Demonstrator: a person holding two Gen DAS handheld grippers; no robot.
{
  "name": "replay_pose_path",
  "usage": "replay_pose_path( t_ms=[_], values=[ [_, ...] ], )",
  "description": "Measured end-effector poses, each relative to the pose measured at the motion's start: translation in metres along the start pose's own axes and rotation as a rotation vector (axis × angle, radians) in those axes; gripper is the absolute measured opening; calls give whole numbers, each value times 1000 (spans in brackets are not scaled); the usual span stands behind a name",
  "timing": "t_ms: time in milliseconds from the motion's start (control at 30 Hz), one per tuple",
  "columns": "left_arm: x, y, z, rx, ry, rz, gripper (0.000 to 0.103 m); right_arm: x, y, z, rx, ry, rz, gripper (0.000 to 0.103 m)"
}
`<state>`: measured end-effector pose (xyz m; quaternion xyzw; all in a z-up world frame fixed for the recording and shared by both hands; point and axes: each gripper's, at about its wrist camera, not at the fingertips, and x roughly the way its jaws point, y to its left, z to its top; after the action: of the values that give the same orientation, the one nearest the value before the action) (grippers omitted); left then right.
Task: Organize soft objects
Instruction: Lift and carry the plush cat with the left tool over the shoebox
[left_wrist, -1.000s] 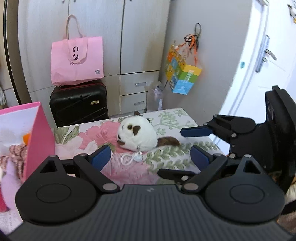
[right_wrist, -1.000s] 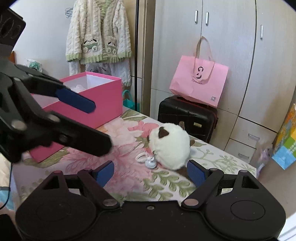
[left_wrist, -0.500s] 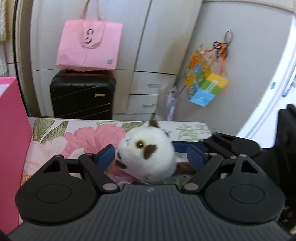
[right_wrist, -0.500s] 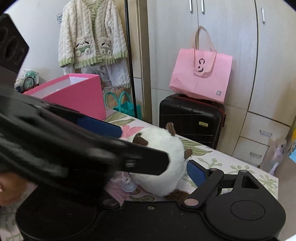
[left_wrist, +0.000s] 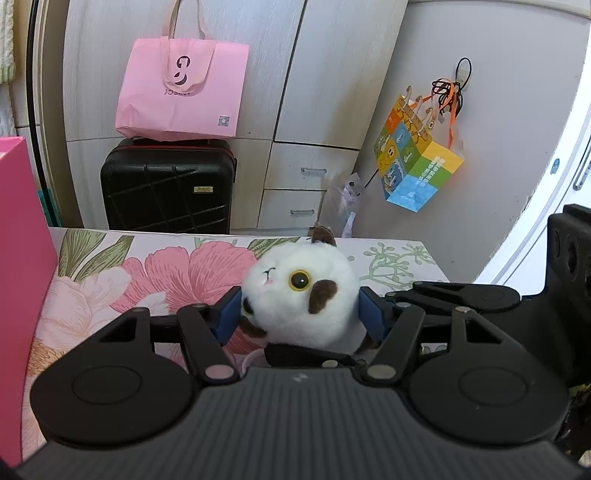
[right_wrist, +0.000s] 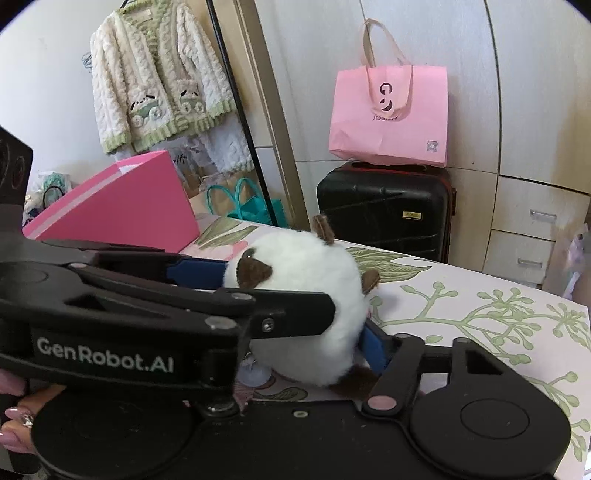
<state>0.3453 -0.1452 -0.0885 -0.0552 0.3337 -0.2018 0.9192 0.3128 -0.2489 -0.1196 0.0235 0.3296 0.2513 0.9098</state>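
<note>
A round white plush toy (left_wrist: 299, 295) with brown patches and a yellow eye sits on the flowered tablecloth (left_wrist: 173, 269). My left gripper (left_wrist: 301, 317) has its blue pads against the toy's left and right sides, and its jaws are closing. In the right wrist view the plush toy (right_wrist: 306, 280) is between the closing jaws of my right gripper (right_wrist: 299, 347). One blue pad (right_wrist: 373, 347) presses its fur, and the other is hidden behind my left gripper (right_wrist: 277, 291), which crosses in front. The right gripper's fingers (left_wrist: 461, 295) reach in from the right. A pink box (right_wrist: 122, 206) stands left of the toy.
A black suitcase (left_wrist: 166, 188) with a pink paper bag (left_wrist: 181, 88) on it stands beyond the table's far edge, by the cupboard drawers (left_wrist: 306, 188). A colourful bag (left_wrist: 413, 166) hangs on the wall. A cardigan (right_wrist: 155, 88) hangs at the left. A hand (right_wrist: 14, 417) holds the left gripper.
Both grippers came down and forward onto the plush toy, and their jaws narrowed around it. The toy, which lay on its side, now faces the left camera.
</note>
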Motion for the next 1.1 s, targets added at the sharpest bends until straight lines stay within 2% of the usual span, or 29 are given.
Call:
replay_pose_path(
  t_ms=[500, 933, 1100],
  values=[
    [-47, -10, -14, 36, 37, -11, 64, -32, 27, -16, 39, 1, -24, 68],
    [-104, -18, -38, 82, 39, -44, 64, -71, 80, -37, 35, -20, -89, 69],
    [-125, -15, -46, 82, 71, -50, 64, -81, 101, -44, 48, 1, -87, 69]
  ],
)
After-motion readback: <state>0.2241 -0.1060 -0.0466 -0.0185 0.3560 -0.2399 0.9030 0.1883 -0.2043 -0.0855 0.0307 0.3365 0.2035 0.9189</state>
